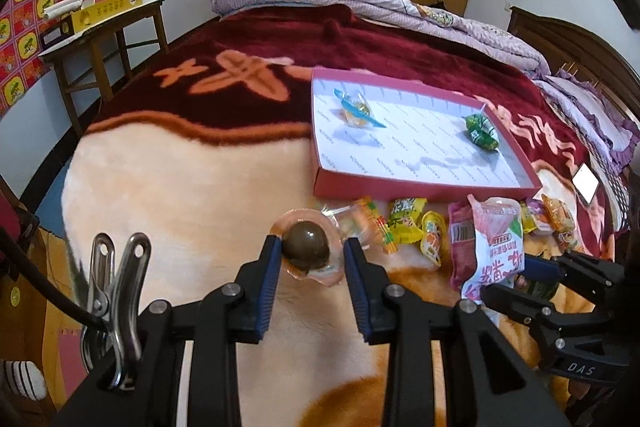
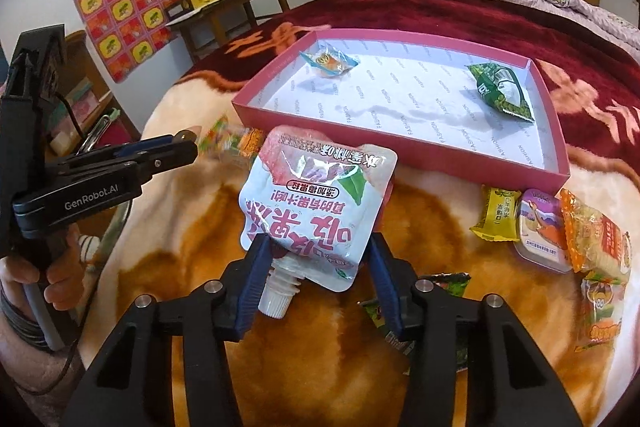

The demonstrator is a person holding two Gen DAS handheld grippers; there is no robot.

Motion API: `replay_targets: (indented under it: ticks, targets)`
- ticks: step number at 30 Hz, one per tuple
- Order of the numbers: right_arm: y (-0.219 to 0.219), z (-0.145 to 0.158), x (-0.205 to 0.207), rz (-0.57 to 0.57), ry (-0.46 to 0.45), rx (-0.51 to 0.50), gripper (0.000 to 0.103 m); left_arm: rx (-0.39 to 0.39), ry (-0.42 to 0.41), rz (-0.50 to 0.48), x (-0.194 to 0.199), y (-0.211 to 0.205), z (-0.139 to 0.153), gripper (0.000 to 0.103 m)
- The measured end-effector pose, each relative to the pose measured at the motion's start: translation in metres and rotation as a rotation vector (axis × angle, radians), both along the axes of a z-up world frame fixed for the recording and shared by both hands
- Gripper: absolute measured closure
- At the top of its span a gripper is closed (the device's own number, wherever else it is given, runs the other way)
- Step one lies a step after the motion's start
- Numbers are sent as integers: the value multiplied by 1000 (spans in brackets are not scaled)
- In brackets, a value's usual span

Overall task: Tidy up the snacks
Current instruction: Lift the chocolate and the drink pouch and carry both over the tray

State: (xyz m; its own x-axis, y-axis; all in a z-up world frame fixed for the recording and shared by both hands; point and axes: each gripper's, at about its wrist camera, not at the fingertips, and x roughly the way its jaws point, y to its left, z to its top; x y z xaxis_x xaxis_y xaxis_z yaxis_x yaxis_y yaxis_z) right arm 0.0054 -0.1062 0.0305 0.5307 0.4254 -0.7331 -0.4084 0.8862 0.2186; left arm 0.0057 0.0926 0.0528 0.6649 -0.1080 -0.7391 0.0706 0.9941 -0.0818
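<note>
Red tray (image 2: 404, 141) on the blanket (image 1: 180, 187), holding 2 items: 1 clear blue-ended candy (image 2: 330, 62) at its far-left corner, 1 green packet (image 2: 502, 93) by its right wall. Left gripper (image 1: 310, 253), in front of the tray's near-left corner: pinching 1 brown sealed egg (image 1: 306, 243). Right gripper (image 2: 316, 259), in front of the tray's near wall: pads against the spout end of 1 pink-and-white drink pouch (image 2: 316, 195), with loose snacks (image 2: 560, 223) lying below the tray's near-right corner.

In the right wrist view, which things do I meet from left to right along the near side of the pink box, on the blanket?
Left gripper → pink and white drink pouch → yellow candy → small purple tub → orange wafer packet.
</note>
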Motion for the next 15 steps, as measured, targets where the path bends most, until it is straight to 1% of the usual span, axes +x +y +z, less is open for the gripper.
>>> replay_targets:
  ticks: [2, 3, 4, 5, 10, 13, 14, 15]
  targets:
    - [-2, 3, -2, 0, -9, 13, 55, 3, -11, 3, -3, -1, 5, 69]
    - [-3, 6, -3, -1, -16, 20, 74, 3, -17, 1, -4, -2, 7, 69]
    - [-4, 7, -3, 0, -19, 26, 85, 4, -23, -1, -6, -3, 10, 69]
    - [-7, 8, -3, -9, -18, 39, 87, 3, -27, -2, -6, -4, 12, 69]
    - [-14, 8, -1, -27, 5, 60, 87, 5, -46, -14, -9, -10, 20, 69]
    - [-18, 4, 1, -34, 34, 115, 86, 4, -46, -12, -10, -10, 21, 69]
    - [-19, 4, 2, -36, 42, 133, 82, 5, -44, -11, -10, -10, 21, 69]
    - [-19, 3, 4, -38, 48, 143, 72, 5, -43, -10, -10, -10, 21, 69]
